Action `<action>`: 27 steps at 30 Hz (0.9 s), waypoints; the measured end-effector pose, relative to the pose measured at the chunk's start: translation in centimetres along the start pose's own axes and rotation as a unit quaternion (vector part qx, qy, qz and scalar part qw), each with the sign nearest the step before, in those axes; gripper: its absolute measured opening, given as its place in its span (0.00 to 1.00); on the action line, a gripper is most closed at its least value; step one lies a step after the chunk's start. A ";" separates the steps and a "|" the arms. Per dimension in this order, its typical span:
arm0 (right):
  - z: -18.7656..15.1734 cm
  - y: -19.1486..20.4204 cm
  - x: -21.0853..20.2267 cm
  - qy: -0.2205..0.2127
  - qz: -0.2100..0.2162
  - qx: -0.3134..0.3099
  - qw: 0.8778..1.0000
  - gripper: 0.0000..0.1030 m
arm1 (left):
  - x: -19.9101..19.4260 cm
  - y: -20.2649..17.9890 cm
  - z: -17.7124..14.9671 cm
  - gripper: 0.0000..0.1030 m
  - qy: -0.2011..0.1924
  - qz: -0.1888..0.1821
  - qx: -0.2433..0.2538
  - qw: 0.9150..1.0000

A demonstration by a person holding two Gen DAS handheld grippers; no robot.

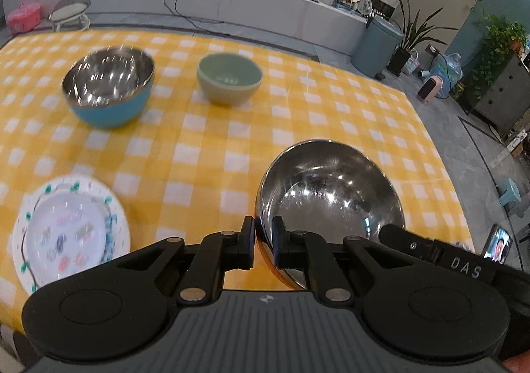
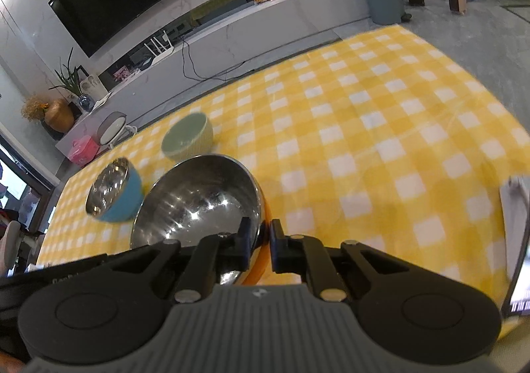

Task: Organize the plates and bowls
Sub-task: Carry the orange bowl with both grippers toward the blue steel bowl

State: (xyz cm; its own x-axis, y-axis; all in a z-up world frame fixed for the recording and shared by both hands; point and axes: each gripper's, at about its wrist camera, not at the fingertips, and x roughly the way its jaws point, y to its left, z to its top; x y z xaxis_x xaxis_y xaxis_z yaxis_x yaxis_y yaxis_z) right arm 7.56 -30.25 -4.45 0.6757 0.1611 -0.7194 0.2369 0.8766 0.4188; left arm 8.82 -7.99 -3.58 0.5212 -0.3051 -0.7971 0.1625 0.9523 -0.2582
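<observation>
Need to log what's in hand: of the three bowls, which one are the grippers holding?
The orange-bottomed steel bowl, clamped at its rim by the left gripper and right gripper. The blue steel bowl and green ceramic bowl sit untouched on the cloth.

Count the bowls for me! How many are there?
3. An orange steel bowl is held by its rim in both grippers, near the front. A blue steel bowl sits far left; a green bowl sits beside it. Others could be out of view.

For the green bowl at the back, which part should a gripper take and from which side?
Take the green bowl by its rim, from above on the near side, one finger inside and one outside. It stands upright, open and empty, with bare cloth around it; its rounded wall gives no other hold.
</observation>
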 end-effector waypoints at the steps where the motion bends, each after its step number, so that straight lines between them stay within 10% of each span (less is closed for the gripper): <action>1: -0.7 -0.2 0.0 0.006 -0.001 0.003 1.000 0.09 | 0.0 0.1 -0.5 0.10 0.003 0.001 0.000 1.000; 27: -3.4 1.3 1.7 0.081 -0.006 -0.052 0.995 0.09 | 0.0 2.8 -3.7 0.11 0.042 0.016 -0.025 0.999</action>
State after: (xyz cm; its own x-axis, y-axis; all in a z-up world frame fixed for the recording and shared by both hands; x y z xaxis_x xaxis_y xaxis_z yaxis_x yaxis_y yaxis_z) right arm 6.63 -27.25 -7.00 0.5494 0.2145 -0.8076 0.1649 0.9196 0.3565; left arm 6.17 -5.30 -6.34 0.4522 -0.2753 -0.8484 0.1031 0.9609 -0.2569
